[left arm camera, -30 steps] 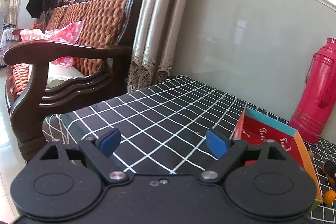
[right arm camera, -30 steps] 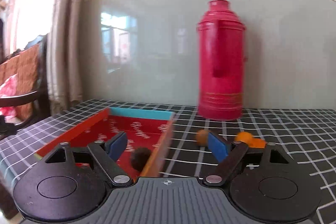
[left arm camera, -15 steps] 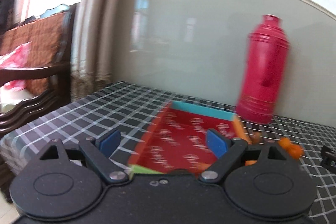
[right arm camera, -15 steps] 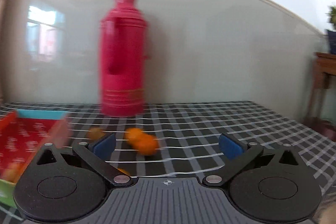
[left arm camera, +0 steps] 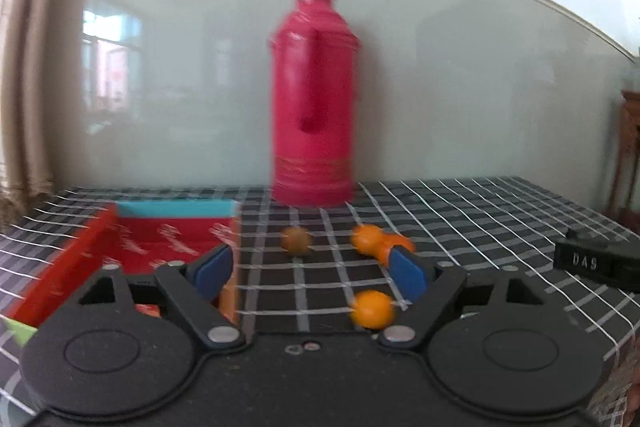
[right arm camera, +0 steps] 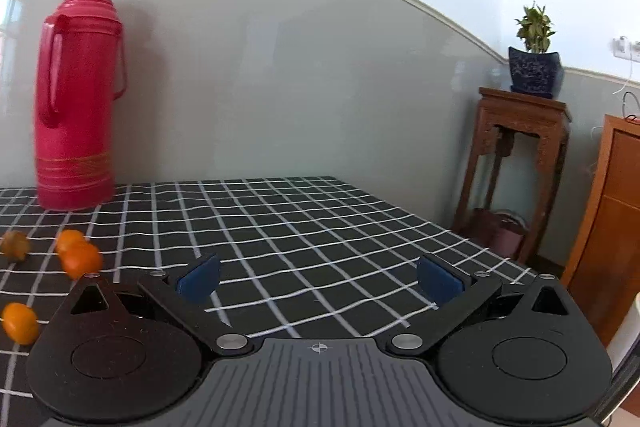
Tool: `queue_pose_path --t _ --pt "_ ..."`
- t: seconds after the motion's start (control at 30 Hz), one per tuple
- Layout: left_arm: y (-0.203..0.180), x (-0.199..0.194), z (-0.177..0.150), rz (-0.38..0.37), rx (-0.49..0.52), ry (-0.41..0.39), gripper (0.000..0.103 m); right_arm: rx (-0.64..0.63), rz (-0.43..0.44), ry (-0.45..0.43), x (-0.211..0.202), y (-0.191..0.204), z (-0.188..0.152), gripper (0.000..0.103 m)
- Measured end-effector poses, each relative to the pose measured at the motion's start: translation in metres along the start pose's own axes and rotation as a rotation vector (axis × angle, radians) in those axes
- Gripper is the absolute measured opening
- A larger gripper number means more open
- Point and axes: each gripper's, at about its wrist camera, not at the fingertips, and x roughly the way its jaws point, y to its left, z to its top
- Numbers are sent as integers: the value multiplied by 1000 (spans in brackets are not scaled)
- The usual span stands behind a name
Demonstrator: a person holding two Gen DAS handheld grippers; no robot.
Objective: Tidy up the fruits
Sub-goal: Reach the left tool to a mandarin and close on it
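In the left wrist view, a red tray [left arm camera: 72, 259] with a blue far wall sits at the left on the checked tablecloth [left arm camera: 460, 211]. To its right lie a brown fruit [left arm camera: 296, 239], two touching oranges [left arm camera: 366, 239] and a nearer orange [left arm camera: 372, 308]. My left gripper [left arm camera: 310, 269] is open and empty, just behind the nearer orange. In the right wrist view the same brown fruit [right arm camera: 15, 251], orange pair [right arm camera: 78, 257] and single orange [right arm camera: 20, 322] lie at the far left. My right gripper [right arm camera: 318, 279] is open and empty over bare cloth.
A tall pink thermos [left arm camera: 314, 103] stands at the back against the wall, also in the right wrist view [right arm camera: 76, 95]. The right gripper's black body [left arm camera: 600, 261] shows at the right. A wooden stand with a potted plant [right arm camera: 534, 51] and a cabinet [right arm camera: 608, 227] are beyond the table's right edge.
Both views have swung to the right. The left view went from the sofa to the tray and fruits. The right view left the tray and now faces the table's right end.
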Motion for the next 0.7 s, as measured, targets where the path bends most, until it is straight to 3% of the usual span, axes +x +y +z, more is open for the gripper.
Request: queue_pose_path --t 0.17,0.27,0.5,0.7 --pt "-19 30 -8 -40 1 80 65 -32 -99 -49 -1 -14 -1 103" --pt "-26 45 -13 -51 2 121 55 -35 -108 -54 3 -19 -1 103" --pt "-34 68 -22 -52 -20 179 50 -9 -122 -12 16 -35 -3 103" --pt "-31 79 -26 -26 -48 220 24 3 -103 8 19 -37 -4 103"
